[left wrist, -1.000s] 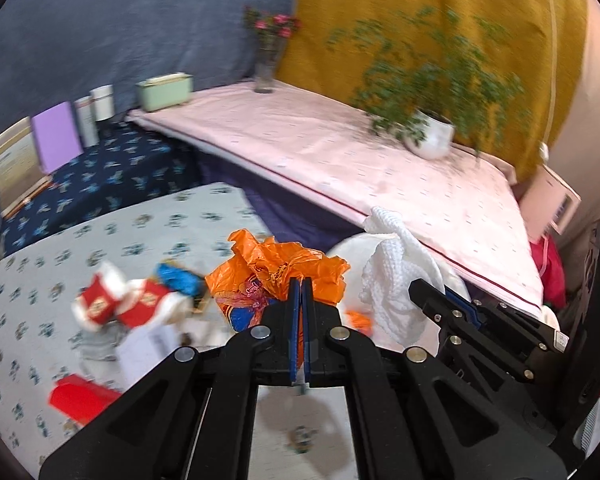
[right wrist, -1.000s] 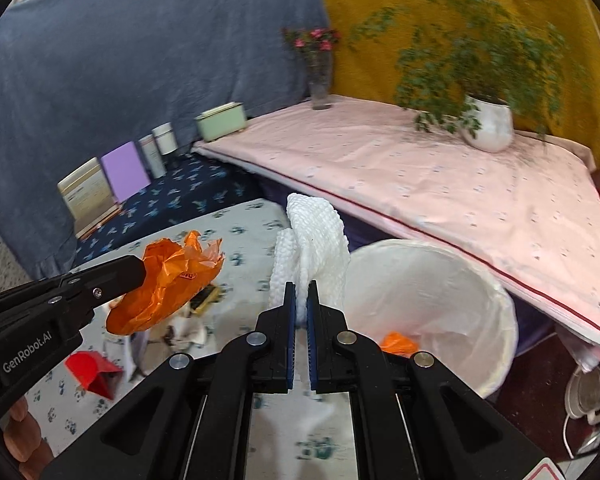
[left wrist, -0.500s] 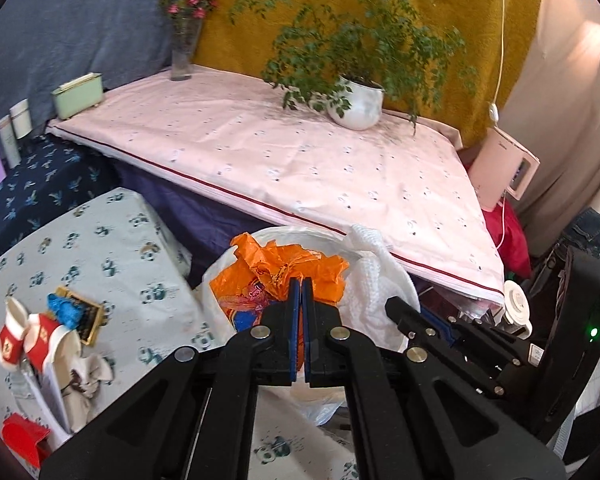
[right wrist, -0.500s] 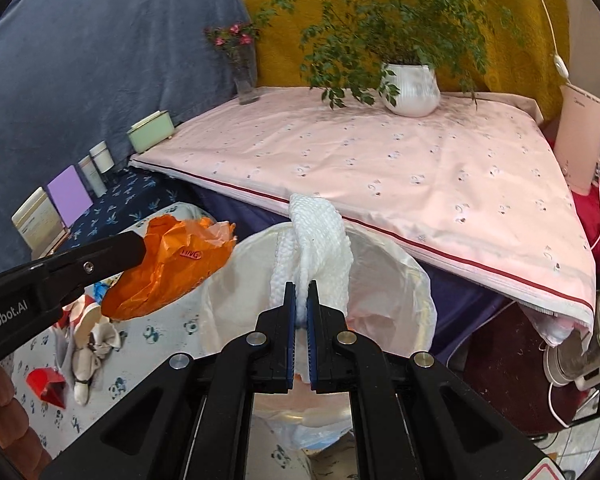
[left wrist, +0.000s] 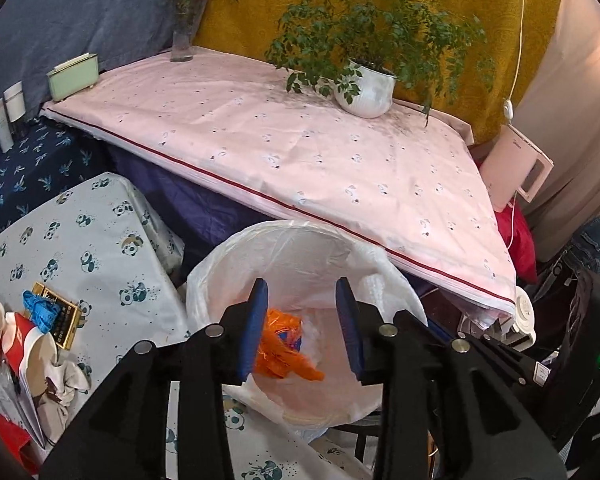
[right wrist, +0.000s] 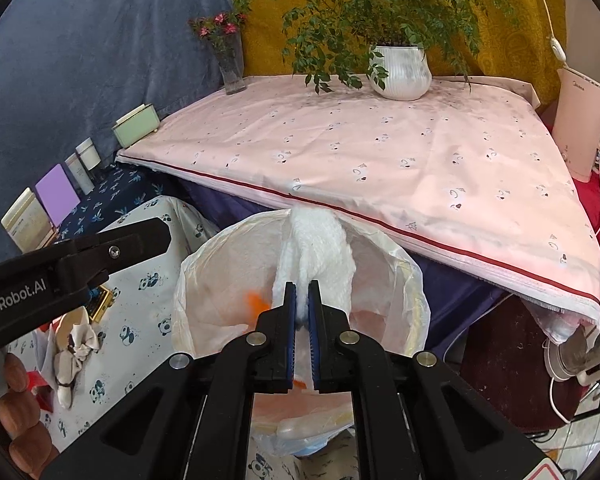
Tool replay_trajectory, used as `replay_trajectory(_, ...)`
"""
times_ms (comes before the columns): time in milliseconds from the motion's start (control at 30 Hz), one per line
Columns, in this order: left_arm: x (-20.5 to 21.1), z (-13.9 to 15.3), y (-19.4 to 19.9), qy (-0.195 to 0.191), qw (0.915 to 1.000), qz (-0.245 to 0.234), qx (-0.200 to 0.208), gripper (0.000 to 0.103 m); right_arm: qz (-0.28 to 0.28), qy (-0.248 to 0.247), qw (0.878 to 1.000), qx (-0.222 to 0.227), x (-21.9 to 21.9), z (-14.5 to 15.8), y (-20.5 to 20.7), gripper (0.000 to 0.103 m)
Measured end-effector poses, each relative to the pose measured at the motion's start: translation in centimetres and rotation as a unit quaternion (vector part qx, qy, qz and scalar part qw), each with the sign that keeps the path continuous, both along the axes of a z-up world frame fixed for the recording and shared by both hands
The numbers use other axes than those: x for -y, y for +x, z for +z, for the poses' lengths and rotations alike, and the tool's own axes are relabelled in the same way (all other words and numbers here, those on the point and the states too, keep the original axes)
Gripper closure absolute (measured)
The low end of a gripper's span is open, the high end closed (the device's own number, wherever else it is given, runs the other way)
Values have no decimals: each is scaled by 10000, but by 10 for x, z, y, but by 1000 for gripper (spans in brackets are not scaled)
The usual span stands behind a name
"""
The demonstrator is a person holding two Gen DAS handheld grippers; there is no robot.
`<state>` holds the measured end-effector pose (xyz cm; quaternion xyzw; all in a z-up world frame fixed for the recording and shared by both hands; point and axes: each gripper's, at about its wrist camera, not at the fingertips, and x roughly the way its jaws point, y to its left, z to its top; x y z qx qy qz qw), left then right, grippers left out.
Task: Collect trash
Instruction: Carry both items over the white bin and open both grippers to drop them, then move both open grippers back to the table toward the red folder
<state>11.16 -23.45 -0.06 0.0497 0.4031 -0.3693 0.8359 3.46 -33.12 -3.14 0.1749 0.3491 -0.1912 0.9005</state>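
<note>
A bin lined with a white bag point(left wrist: 292, 228) stands below both grippers, between two tables. My left gripper point(left wrist: 302, 320) hangs over its mouth and its jaws are opening, with nothing pressed between the blue pads. A crumpled orange plastic bag point(left wrist: 284, 344) lies loose inside the bin beneath them. My right gripper point(right wrist: 302, 292) is shut on a wad of white netting point(right wrist: 316, 248) held above the bin's rim point(right wrist: 404, 280). A patch of the orange bag point(right wrist: 256, 302) shows in the right wrist view, where one finger point(right wrist: 140, 240) of the left gripper reaches in from the left.
To the left, a panda-print table point(left wrist: 100, 248) carries red paper cups point(left wrist: 20, 340), crumpled tissue point(left wrist: 60, 384) and a gold box point(left wrist: 58, 316). Behind the bin, a pink-covered table point(left wrist: 300, 152) holds a potted plant point(left wrist: 368, 88), a vase point(left wrist: 184, 40) and a green box point(left wrist: 73, 76).
Both grippers swung from above the panda-print table to above the bin. The left jaws parted and the orange bag dropped into the bin. The right gripper still holds the white netting.
</note>
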Motion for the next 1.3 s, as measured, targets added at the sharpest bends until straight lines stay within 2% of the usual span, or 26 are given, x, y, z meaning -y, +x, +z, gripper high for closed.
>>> replay_trajectory(167,-11,-3,6,30,9999,154,-34,68,53,-17,10000,-6,-3,-1,6,96)
replay_trajectory(300,-22,-3,9,25,9995,305,-28,58,52,-73,9999,48,-7,2,8,92)
replay_trajectory(433,-33,-1,11,33,9990,447,-1,49,19,-124,9999,117,-10,6,8,73)
replay_trajectory(567,-46,2,11,7,9981,618,35,43,58,-201,9996,179,-17,14,8,62)
replay_trajectory(700,-63,5,10,-20,9968,803,15,33,178,-286,9991,251,-31,23,7,55)
replay_trajectory(867,-94,8,8,10,9936,1131,53,33,406,-313,9982,317,-54,31,8,50)
replay_trajectory(1100,-150,10,7,139,9846,1742,94,31,862,-347,9951,345,-98,39,15,46)
replay_trajectory(1200,-181,10,9,242,9765,2142,64,21,1088,-371,9927,361,-121,41,19,44)
replay_trajectory(1300,-213,11,9,357,9661,2554,82,21,1334,-383,9897,352,-145,42,23,42)
